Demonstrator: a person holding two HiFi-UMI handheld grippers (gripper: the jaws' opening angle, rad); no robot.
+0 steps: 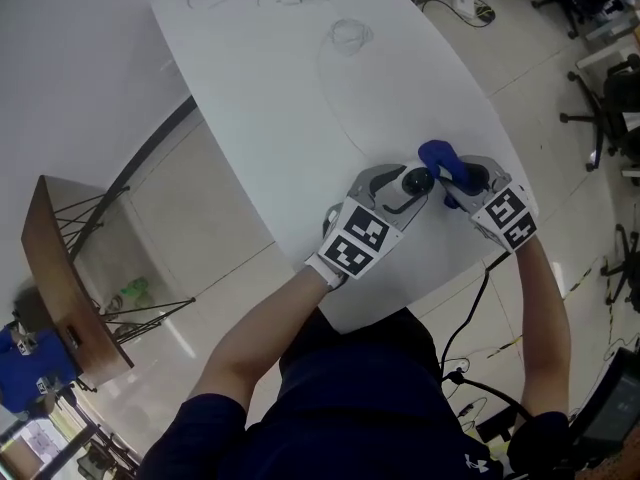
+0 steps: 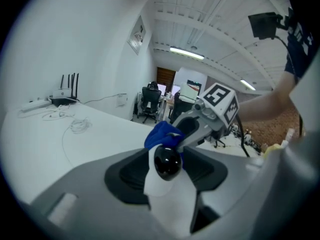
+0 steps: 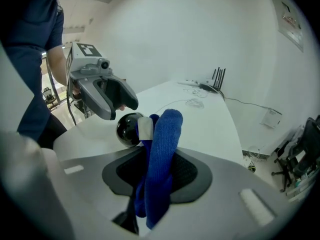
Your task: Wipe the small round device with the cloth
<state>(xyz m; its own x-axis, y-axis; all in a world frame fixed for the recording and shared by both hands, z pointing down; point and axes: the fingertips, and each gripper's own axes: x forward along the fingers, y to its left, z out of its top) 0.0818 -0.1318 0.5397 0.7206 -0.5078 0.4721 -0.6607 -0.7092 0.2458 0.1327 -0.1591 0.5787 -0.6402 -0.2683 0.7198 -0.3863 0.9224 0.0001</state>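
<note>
Two tools over the bench (image 1: 300, 88): left tool (image 1: 402, 192) jaws parted around the small round device (image 2: 167, 161); right tool (image 1: 462, 181) clamps the blue cloth (image 3: 162, 169) against it.

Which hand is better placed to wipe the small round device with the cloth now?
Right. The right hand-held gripper is shut on the blue cloth, which sits right beside the small round device standing between the left hand-held gripper's jaws.

Bright even light; ceiling strip light (image 2: 186, 53) glares; fisheye corners black.
</note>
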